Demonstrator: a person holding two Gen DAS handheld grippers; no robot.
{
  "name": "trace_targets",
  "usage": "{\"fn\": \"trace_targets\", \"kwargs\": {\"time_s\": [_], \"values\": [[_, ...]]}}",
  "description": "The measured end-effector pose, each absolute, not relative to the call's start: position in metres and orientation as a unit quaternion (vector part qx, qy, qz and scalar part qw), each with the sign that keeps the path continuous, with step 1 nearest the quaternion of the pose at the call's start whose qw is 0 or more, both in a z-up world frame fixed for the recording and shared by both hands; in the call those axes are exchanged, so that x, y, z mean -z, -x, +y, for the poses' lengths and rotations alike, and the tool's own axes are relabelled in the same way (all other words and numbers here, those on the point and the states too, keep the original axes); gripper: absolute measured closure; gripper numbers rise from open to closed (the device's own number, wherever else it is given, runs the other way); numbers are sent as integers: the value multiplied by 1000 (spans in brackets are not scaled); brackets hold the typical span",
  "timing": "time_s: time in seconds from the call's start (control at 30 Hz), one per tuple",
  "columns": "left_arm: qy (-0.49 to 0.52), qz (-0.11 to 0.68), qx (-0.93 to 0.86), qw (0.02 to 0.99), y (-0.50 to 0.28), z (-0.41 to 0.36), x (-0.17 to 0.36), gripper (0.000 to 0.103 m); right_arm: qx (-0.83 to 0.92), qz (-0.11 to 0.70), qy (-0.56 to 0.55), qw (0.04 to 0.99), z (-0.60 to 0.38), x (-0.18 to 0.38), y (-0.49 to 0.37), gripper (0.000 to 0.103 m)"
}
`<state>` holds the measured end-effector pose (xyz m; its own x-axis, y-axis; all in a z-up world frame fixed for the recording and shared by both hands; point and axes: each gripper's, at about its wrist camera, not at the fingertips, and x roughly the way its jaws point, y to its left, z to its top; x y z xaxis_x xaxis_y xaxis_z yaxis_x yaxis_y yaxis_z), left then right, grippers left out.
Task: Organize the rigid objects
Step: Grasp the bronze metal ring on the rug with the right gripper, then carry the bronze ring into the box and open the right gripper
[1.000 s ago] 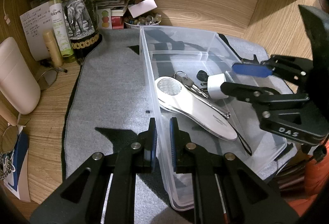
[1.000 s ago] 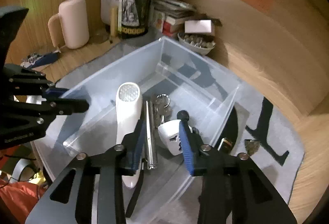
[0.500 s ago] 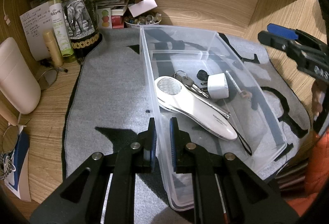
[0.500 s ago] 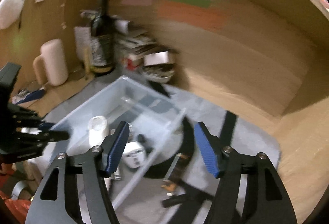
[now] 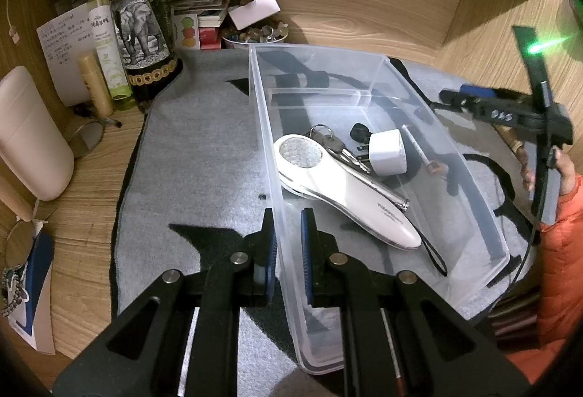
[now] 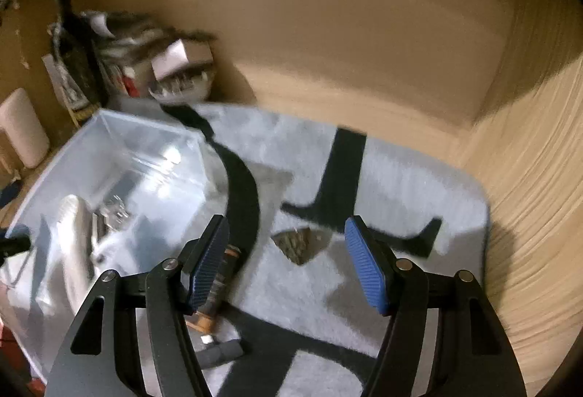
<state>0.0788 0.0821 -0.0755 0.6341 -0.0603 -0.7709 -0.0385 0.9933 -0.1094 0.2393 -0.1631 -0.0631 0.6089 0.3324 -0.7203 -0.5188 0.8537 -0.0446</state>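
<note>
Now, left gripper (image 5: 288, 244) pinching the thin near-left wall of the clear plastic bin (image 5: 452, 138). Inside: glossy white oval handheld device (image 5: 346, 189), metal keys (image 5: 329, 142), stubby white charger (image 5: 387, 153). Right gripper (image 6: 288, 262), ribbed blue pads spread and empty, withdrawn from the bin since earlier, over fuzzy grey mat (image 6: 400, 175) near a flat triangular piece (image 6: 300, 244).

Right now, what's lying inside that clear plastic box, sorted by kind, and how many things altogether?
White handheld device: 1
Bunch of keys: 1
White plug-like block: 1
Silver metal rod: 1
Total in the clear box: 4
</note>
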Motion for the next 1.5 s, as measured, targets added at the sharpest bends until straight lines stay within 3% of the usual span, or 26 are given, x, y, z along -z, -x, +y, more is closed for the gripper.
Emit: {"fn": "trace_targets", "kwargs": {"time_s": [0.3, 0.47, 1.5], "values": [[60, 429, 4, 901, -79, 83, 75, 93, -235, 421, 124, 868, -158, 103, -268, 40], [61, 428, 2, 902, -79, 83, 76, 93, -256, 431, 128, 855, -152, 113, -273, 72], [62, 424, 2, 904, -79, 82, 75, 93, -338, 249, 155, 894, -118, -3, -167, 72]]}}
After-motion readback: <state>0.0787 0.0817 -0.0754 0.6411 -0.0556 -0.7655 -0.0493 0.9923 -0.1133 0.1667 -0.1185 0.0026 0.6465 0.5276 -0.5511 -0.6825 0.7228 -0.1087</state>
